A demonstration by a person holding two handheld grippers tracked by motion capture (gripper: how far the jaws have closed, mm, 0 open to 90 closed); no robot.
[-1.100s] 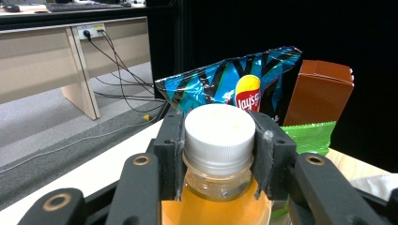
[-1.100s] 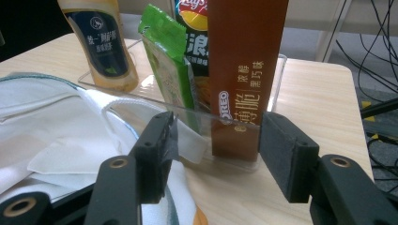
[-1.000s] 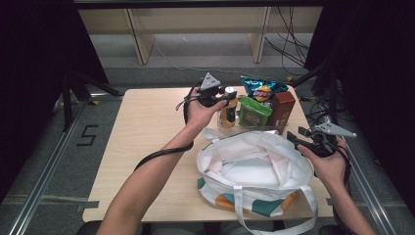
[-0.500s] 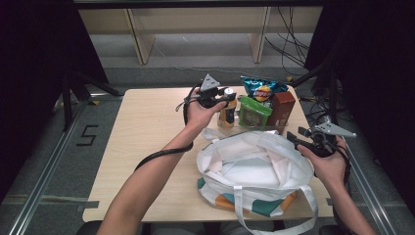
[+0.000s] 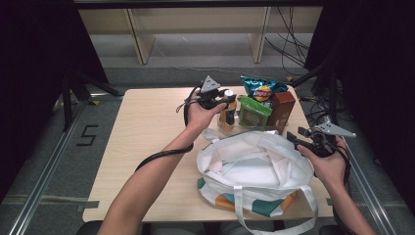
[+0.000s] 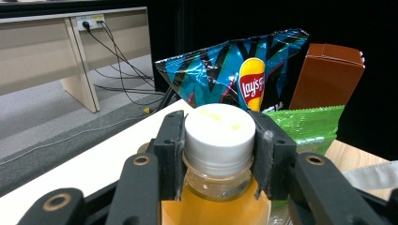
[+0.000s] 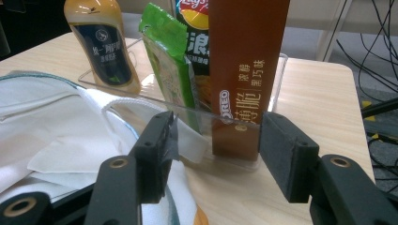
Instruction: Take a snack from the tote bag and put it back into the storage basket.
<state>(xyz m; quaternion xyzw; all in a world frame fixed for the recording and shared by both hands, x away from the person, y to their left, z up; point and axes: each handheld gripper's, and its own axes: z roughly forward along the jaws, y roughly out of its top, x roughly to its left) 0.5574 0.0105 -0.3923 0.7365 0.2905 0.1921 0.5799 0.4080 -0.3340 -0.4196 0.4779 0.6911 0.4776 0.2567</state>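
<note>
A person at a table [image 5: 147,122] grips the white cap of a bottle [image 6: 219,136] of amber drink with the left gripper [image 6: 219,140], its two pads pressed against the cap's sides. The bottle stands upright directly under that gripper, at the near-left end of a clear tray [image 7: 187,117] of snacks. Just beyond the gripper, past the bottle, sit a blue chip bag [image 6: 234,75], a green packet [image 6: 309,122] and a brown box [image 6: 328,75], all upright in the same tray.

The right gripper [image 7: 213,145] hovers low at the table's edge with its jaws spread and nothing between the pads. Straight ahead of it stands the brown box; the rim of an open white tote [image 5: 254,166] lies below and to the left of its jaws.

Judging by the scene, the job is packing the snacks into the tote, and it has barely started. The tote's mouth gapes open and looks empty apart from its own folded lining, and all four items remain in the tray. The grasp on the bottle appears secure; lifting it clear, carrying it toward the person and lowering it into the tote are all to come, followed by the other three items.
</note>
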